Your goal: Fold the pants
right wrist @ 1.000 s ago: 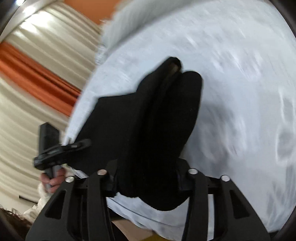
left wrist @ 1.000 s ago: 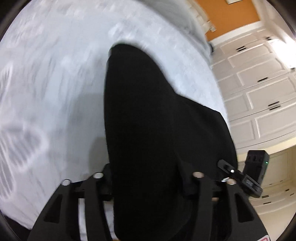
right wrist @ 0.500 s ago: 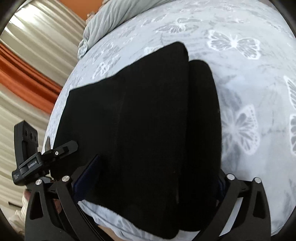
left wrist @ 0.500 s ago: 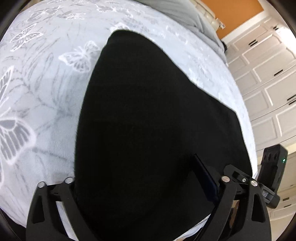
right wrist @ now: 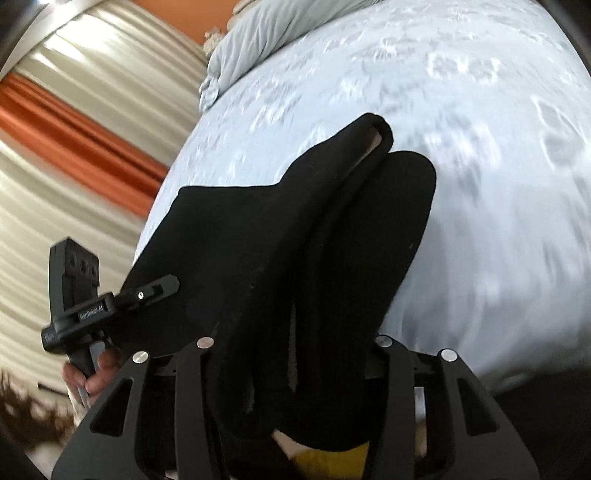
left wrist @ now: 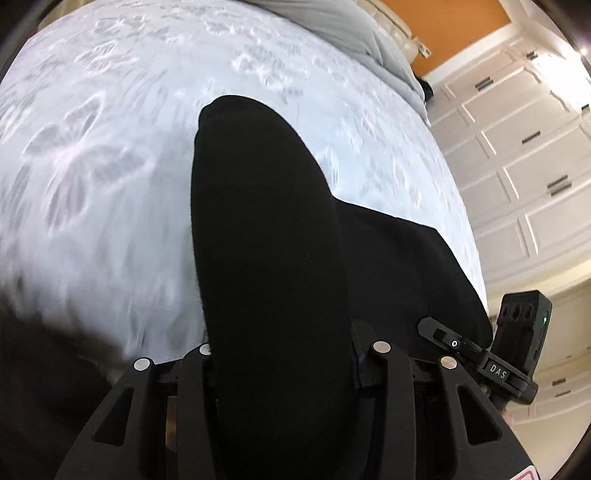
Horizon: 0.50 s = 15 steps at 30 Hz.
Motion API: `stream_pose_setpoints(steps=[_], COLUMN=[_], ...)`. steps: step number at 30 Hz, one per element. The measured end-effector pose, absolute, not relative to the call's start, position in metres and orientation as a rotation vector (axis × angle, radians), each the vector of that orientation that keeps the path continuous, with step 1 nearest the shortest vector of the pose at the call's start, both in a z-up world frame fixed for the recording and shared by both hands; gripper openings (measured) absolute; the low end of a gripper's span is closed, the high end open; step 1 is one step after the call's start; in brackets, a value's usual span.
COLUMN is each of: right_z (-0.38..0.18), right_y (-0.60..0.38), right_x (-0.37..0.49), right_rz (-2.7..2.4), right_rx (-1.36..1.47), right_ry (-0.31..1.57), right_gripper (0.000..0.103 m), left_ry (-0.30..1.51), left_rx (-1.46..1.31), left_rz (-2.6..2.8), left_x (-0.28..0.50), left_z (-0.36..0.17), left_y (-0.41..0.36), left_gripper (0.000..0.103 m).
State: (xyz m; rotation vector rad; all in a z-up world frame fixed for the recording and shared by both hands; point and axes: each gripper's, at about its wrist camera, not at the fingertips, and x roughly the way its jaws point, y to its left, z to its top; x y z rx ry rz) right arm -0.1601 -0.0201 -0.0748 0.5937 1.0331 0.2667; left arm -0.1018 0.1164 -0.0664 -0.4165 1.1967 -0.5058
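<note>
- Pants (left wrist: 269, 280), black and thick, hang bunched between both sets of jaws, lifted over the near edge of the bed (left wrist: 110, 155), with the far part draped back onto the butterfly-print cover.
- My left gripper (left wrist: 284, 354) has its jaws closing about halfway, a fat roll of cloth squeezed between them; I judge it a real hold.
- My right gripper (right wrist: 291, 347) is closing likewise, with several stacked layers of the pants (right wrist: 295, 240) pinched between the jaws.
- Risk one, as I judge it: the right bundle is thick and uneven, so an inner layer may slide free as I carry it, and the fold would come out crooked.
- Risk two: the views are smeared with motion; if I swing fast, the hanging fabric could whip over itself and crease.
- Risk three: if my two hands drift apart or lift unevenly, the edge between them goes slack or twists, spoiling the alignment.
- Grey pillow (right wrist: 266, 33) at the far end sits well clear.
</note>
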Motion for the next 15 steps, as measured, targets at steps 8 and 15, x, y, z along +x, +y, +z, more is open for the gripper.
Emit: stream_pose_setpoints(steps=[8, 15], right_z=[0.009, 0.124], right_y=[-0.002, -0.011], right_x=[-0.154, -0.132], right_rz=[0.301, 0.326], right_rx=[0.459, 0.311], right_ry=[0.873, 0.575], right_gripper=[0.041, 0.041], left_ry=[1.035, 0.680], left_rx=[-0.320, -0.215], left_rz=[-0.572, -0.630], left_x=[-0.134, -0.126], left_z=[0.008, 0.128], left_y=[0.114, 0.113], left_gripper=[0.036, 0.036])
